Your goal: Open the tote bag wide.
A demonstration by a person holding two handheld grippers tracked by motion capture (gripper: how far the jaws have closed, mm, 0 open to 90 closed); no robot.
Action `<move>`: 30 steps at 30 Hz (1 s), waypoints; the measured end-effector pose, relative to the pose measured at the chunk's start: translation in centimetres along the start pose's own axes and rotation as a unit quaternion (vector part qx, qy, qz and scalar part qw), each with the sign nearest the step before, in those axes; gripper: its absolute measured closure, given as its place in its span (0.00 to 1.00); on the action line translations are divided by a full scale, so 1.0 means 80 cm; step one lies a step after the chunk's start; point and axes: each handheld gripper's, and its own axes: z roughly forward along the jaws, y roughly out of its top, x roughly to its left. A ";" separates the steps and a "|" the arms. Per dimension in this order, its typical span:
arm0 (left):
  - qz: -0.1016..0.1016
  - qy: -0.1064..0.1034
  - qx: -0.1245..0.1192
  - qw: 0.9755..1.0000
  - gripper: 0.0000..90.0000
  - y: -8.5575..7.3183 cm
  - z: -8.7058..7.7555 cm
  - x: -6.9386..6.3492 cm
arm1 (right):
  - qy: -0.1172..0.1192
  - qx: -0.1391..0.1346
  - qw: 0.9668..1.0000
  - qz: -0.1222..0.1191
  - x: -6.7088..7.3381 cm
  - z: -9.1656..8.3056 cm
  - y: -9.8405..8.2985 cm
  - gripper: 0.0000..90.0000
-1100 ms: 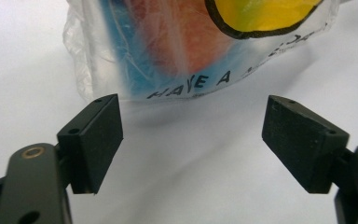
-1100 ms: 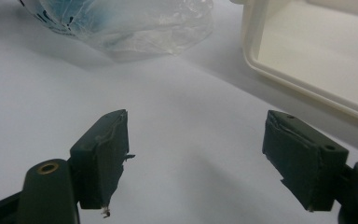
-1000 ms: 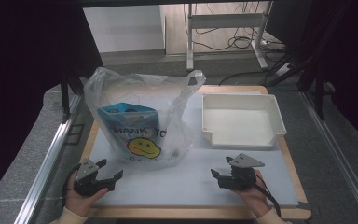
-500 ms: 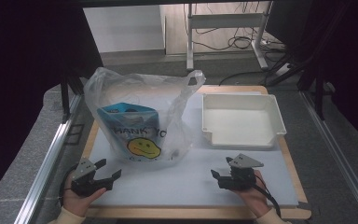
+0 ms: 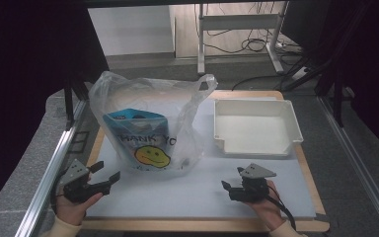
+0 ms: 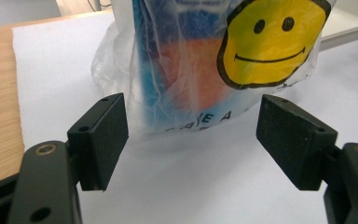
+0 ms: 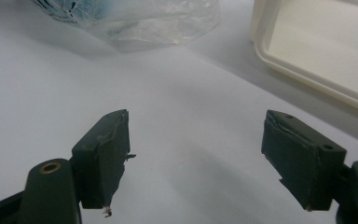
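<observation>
The plastic bag [image 5: 148,123] is standing mid-surface, holding what is probably a blue pouch [image 5: 135,131]. Both the left hand-held gripper [image 5: 106,174] and right hand-held gripper [image 5: 229,186] are hovering wide open, gripping nothing. A white tray [image 5: 256,126] is sitting just beside the bag.

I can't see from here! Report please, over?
Both grippers, left and right, open, holding nothing. Plastic bag upright, untouched. White tray beside it. Path clear.

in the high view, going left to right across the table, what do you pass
left gripper → plastic bag with the smiley face → right gripper → white tray
</observation>
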 end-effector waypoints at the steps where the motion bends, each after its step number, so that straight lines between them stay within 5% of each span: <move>1: 0.000 0.000 -0.001 1.000 0.28 0.001 -0.001 0.001 | 0.000 0.000 1.000 0.000 0.000 0.000 0.000 0.26; 13: -0.015 0.002 0.007 1.000 0.28 0.026 -0.008 0.009 | -0.001 0.003 1.000 -0.002 0.001 0.003 0.001 0.26; 30: -0.022 0.013 -0.045 0.999 0.33 0.098 -0.039 0.022 | -0.005 0.002 1.000 0.001 0.000 -0.002 0.001 0.26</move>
